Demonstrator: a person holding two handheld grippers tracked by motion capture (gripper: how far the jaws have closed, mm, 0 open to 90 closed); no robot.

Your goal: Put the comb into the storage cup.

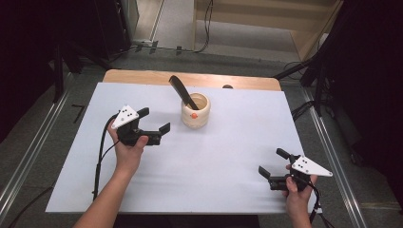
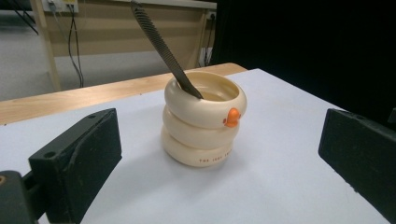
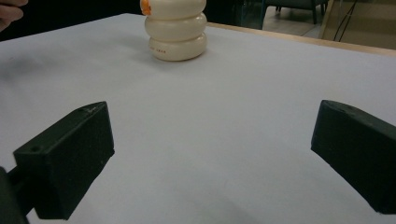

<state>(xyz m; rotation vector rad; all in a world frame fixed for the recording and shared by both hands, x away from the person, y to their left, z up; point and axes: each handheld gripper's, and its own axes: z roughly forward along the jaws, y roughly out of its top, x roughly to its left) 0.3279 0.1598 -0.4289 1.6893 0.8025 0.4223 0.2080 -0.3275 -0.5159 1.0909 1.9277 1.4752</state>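
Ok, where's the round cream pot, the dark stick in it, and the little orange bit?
Pot (image 2: 198, 135), left gripper view, on its middle ring.
Stick (image 2: 159, 44), left gripper view, on its ridged upper part.
Orange bit (image 2: 231, 117), left gripper view, on the knob under the pot's rim.

There is one cream ringed cup (image 1: 196, 111) with one orange dot (image 1: 194, 115). One black file (image 1: 182, 90) stands in it. Two claws: left claw (image 1: 154, 127), right claw (image 1: 273, 163).

Probably a lab, white-covered table (image 1: 190, 180), floor rails (image 1: 28, 161), trailing cables (image 1: 207, 28), dark curtains (image 1: 28, 47)
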